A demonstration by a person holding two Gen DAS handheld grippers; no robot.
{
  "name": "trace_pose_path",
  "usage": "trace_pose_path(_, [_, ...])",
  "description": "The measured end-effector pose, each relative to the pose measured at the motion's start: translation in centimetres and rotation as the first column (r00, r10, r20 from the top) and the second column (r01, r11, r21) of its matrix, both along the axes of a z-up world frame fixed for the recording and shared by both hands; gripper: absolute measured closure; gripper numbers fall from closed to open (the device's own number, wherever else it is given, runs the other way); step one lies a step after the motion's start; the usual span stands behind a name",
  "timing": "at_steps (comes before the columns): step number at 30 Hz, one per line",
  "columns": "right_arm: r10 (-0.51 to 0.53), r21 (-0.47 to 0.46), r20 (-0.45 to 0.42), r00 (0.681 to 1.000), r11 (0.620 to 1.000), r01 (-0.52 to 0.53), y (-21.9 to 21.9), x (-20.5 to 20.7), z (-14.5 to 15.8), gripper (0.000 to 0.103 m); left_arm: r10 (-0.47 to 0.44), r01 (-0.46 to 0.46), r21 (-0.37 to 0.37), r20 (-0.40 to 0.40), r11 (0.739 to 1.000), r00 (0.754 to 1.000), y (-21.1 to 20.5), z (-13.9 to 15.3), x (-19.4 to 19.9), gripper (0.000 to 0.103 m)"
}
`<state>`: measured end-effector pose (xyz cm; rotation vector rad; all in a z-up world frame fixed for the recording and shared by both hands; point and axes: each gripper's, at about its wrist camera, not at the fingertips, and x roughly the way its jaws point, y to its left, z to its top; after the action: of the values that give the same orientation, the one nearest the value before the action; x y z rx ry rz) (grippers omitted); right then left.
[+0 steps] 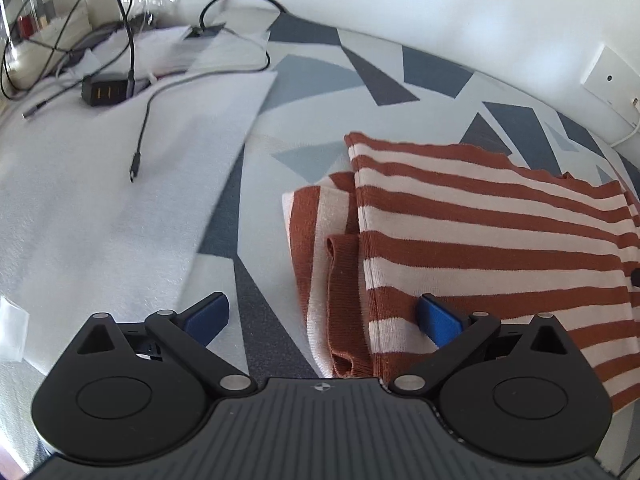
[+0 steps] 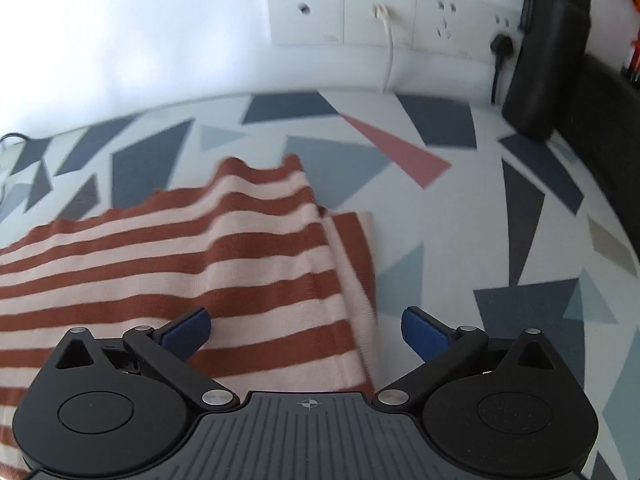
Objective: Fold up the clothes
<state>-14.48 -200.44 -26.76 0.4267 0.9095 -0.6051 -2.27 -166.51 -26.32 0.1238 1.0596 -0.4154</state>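
A rust-and-cream striped garment (image 1: 480, 216) lies folded on a cloth with grey and blue geometric shapes (image 1: 304, 80). In the left wrist view its left folded edge, with a rust ribbed cuff (image 1: 340, 280) tucked under, runs between the blue fingers. My left gripper (image 1: 322, 320) is open above that edge, and nothing is held. In the right wrist view the garment (image 2: 200, 248) fills the left half, its right edge lying between the fingers. My right gripper (image 2: 306, 330) is open over that edge, empty.
A white towel (image 1: 100, 200) lies left of the garment, carrying a black cable (image 1: 140, 140) and a black charger (image 1: 104, 90). Wall sockets (image 2: 380, 12) with a white cord sit behind. A black bottle (image 2: 548, 48) stands at the back right.
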Motion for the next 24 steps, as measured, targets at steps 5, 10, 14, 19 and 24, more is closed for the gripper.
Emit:
trace_pose_path(5, [-0.005,0.025,0.031,1.000,1.000,0.004,0.0,-0.4,-0.9,0.001,-0.026,0.026,0.010,0.001,1.000,1.000,-0.7,0.0,0.1,0.000])
trace_pose_path(10, [0.033,-0.005,0.059,0.998,0.999,-0.033,1.3,-0.7,-1.1,0.001,-0.104,0.104,-0.007,0.009,0.995,0.995,-1.5,-0.1,-0.4,0.000])
trace_pose_path(14, [0.037,-0.019,0.082,0.996,0.999,-0.035,1.3,-0.9,-1.1,0.001,-0.138,0.138,-0.004,0.000,0.990,0.990,-2.9,-0.1,-0.5,0.000])
trace_pose_path(19, [0.041,-0.030,0.095,0.995,0.999,-0.039,1.4,-1.1,-1.2,0.001,-0.142,0.142,0.011,-0.017,0.990,0.990,-3.9,-0.1,0.1,0.000])
trace_pose_path(24, [0.061,-0.025,0.070,0.996,0.998,-0.059,1.3,-0.9,-1.1,0.001,-0.162,0.162,0.018,-0.017,0.987,0.987,-3.9,-0.2,0.0,0.000])
